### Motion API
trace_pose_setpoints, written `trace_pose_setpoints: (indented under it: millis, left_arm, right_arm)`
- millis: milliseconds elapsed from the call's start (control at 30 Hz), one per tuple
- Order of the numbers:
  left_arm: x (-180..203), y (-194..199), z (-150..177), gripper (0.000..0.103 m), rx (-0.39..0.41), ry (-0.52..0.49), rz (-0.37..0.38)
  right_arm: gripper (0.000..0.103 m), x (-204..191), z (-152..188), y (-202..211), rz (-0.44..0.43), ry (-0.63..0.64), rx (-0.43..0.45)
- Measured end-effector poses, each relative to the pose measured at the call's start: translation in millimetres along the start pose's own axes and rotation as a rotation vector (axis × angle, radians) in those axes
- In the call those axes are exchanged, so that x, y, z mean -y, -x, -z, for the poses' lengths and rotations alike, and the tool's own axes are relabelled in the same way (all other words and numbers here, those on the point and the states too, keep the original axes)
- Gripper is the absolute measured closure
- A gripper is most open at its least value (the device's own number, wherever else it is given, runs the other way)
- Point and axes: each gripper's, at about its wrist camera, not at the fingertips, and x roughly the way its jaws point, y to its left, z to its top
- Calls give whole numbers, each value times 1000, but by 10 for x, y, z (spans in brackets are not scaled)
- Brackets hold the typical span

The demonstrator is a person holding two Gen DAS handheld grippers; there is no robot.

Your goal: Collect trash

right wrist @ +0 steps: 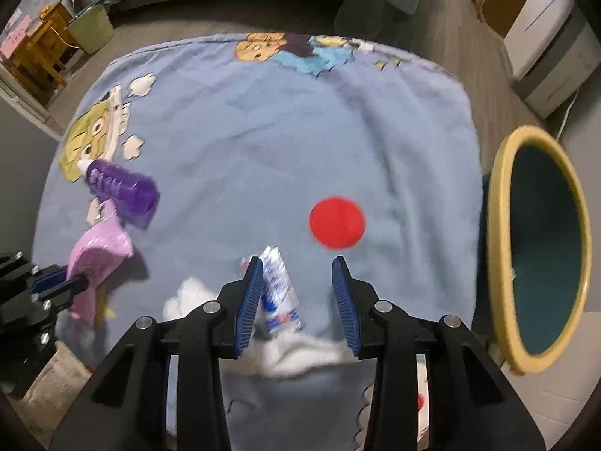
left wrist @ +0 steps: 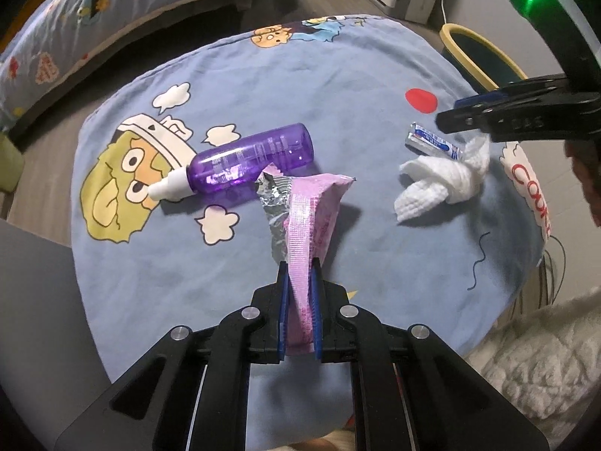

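My left gripper [left wrist: 300, 263] is shut on a pink snack wrapper [left wrist: 311, 225] with a silver torn top, held over the blue cartoon cloth; it also shows in the right wrist view [right wrist: 99, 251]. A purple spray bottle [left wrist: 248, 161] lies on its side just beyond the wrapper. My right gripper [right wrist: 296, 263] is open above a small white-and-blue wrapper [right wrist: 280, 293] and a crumpled white tissue [right wrist: 300, 353]. In the left wrist view the right gripper [left wrist: 450, 112] hovers over that small wrapper [left wrist: 432, 139] and the tissue [left wrist: 443, 180]. A yellow-rimmed bin [right wrist: 541, 248] stands to the right.
The blue cartoon cloth [right wrist: 263, 131] covers the table, with a red dot [right wrist: 337, 222] printed on it. A bed [left wrist: 112, 3] stands behind. White cabinets [right wrist: 544, 37] stand at the back right. A fluffy white blanket [left wrist: 544, 357] lies at the near right.
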Motion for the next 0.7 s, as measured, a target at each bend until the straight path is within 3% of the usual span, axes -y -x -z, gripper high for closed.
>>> trace_pose_setpoints:
  millis: [100, 167, 267, 433, 567, 600, 633, 700]
  left_arm:
    - [0, -16, -11, 92, -3, 2, 0]
    - [1, -22, -9, 92, -6, 3, 5]
    - [-8, -30, -8, 92, -11, 1, 8]
    - [-24, -46, -26, 92, -18, 8, 15]
    - [-28, -43, -33, 92, -18, 2, 13]
    - [-30, -40, -37, 92, -18, 2, 11]
    - [-29, -31, -43, 92, -14, 2, 10]
    - [-16, 3, -59, 92, -1, 0, 8]
  right_arm:
    - [65, 45, -117, 58, 54, -24, 56]
    - [65, 87, -152, 72, -9, -66, 57]
    - [65, 8, -126, -25, -63, -52, 3]
    - [65, -27, -25, -255, -77, -45, -101]
    - [80, -80, -20, -252, -48, -7, -85]
    - [93, -68, -10, -210, -60, -16, -81]
    - [98, -63, -32, -164, -61, -27, -67]
    - [102, -1, -65, -15, -91, -53, -20]
